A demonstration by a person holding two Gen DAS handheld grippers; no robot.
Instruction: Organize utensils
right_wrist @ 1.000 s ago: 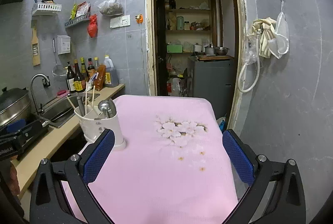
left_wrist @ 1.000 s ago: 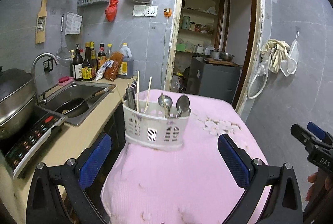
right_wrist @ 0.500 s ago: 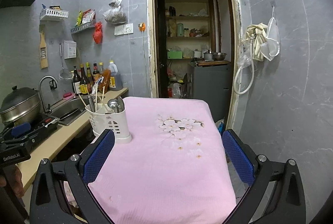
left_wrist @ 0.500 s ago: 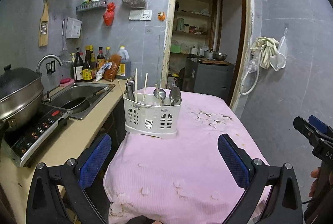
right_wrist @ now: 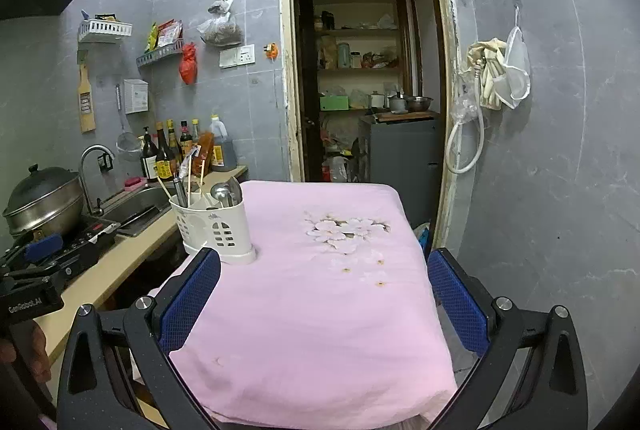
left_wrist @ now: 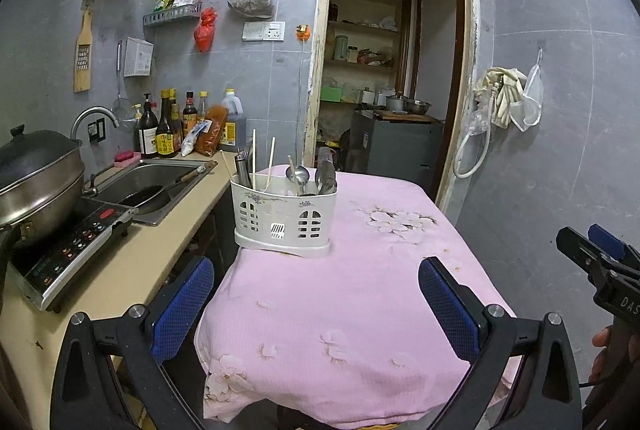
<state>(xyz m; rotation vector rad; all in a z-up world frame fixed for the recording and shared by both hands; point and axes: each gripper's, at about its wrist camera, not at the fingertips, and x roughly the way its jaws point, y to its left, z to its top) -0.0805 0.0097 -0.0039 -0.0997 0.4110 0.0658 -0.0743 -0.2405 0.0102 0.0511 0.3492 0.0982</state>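
Observation:
A white utensil caddy [left_wrist: 285, 221] stands upright at the far left of the table with the pink flowered cloth [left_wrist: 360, 294]. Chopsticks [left_wrist: 253, 160] and a fork rise from its left side, metal spoons [left_wrist: 298, 177] from its right. In the right wrist view the same caddy [right_wrist: 214, 226] sits at the table's left edge. My left gripper [left_wrist: 316, 306] is open and empty, well short of the caddy. Over the near end of the pink cloth [right_wrist: 320, 290], my right gripper [right_wrist: 324, 302] is open too, with nothing between its fingers.
Left of the table runs a beige counter [left_wrist: 120, 270] with an induction hob [left_wrist: 68, 254], a steel pot [left_wrist: 36, 182], a sink [left_wrist: 152, 186] and sauce bottles [left_wrist: 168, 130]. A doorway [left_wrist: 384, 90] opens behind the table. A grey tiled wall [right_wrist: 560, 150] closes the right side.
Both grippers have drawn back from the table and risen, so the caddy looks smaller and farther. Both stay open and empty.

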